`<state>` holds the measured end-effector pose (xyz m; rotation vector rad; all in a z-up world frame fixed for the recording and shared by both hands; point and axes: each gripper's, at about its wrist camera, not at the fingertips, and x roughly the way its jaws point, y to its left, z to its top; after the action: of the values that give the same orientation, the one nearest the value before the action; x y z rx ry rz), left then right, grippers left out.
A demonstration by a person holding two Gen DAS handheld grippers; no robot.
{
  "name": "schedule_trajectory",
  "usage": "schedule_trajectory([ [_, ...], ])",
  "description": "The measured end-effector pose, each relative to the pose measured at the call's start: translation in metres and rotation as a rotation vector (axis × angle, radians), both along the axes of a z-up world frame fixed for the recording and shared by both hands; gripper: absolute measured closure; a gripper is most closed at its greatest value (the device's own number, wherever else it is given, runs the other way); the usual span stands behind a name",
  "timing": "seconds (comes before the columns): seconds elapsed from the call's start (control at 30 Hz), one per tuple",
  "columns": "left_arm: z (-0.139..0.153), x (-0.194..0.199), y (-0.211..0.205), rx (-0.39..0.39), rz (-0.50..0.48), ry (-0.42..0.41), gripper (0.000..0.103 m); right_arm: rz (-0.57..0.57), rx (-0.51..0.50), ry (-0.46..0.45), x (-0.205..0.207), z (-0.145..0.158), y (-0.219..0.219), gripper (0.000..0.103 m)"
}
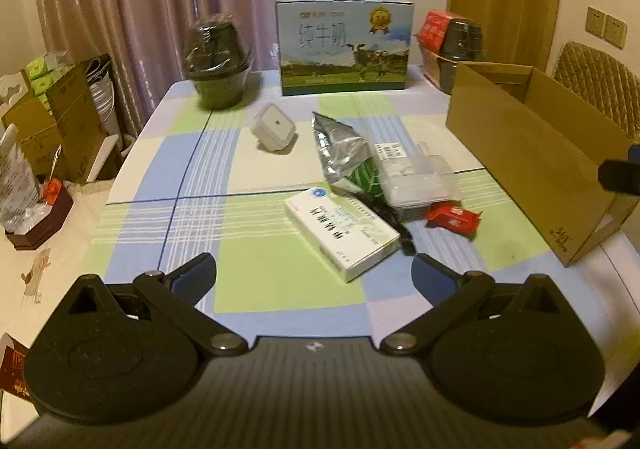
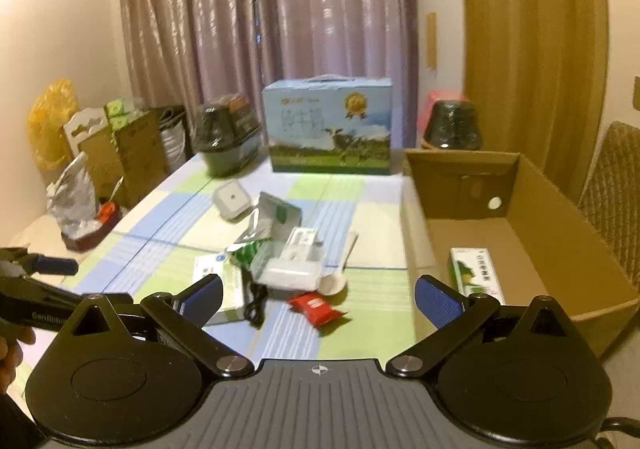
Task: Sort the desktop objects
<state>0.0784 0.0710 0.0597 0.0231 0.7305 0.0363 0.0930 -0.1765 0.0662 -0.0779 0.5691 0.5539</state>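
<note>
A pile lies mid-table: a white medicine box (image 1: 342,231), a silver-green foil bag (image 1: 344,153), a clear plastic case (image 1: 418,179), a black cable (image 1: 390,219), a red snack packet (image 1: 454,217) and a white square container (image 1: 275,127). The open cardboard box (image 1: 532,153) stands at the right; in the right wrist view it (image 2: 520,205) holds a green-white box (image 2: 478,275). My left gripper (image 1: 314,269) is open and empty, just short of the medicine box. My right gripper (image 2: 318,299) is open and empty, above the red packet (image 2: 316,307).
A blue milk carton (image 1: 346,49) and two wrapped dark pots (image 1: 216,57) (image 1: 462,37) stand at the table's far edge. Boxes and bags (image 1: 52,117) crowd the floor at left. A chair (image 1: 596,85) is behind the cardboard box.
</note>
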Motion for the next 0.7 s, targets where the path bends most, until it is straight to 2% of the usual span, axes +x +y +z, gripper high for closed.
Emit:
schedule_trajectory([
  [0.3,-0.022,0.012,0.010,0.006,-0.003,0.017,0.001,0.034,-0.058,0.034,0.007,-0.032,0.020,0.003],
  [0.7,-0.054,0.047,0.008,0.000,-0.022,0.048,0.001,0.085,-0.137,0.076,0.041,-0.079,0.038,0.004],
])
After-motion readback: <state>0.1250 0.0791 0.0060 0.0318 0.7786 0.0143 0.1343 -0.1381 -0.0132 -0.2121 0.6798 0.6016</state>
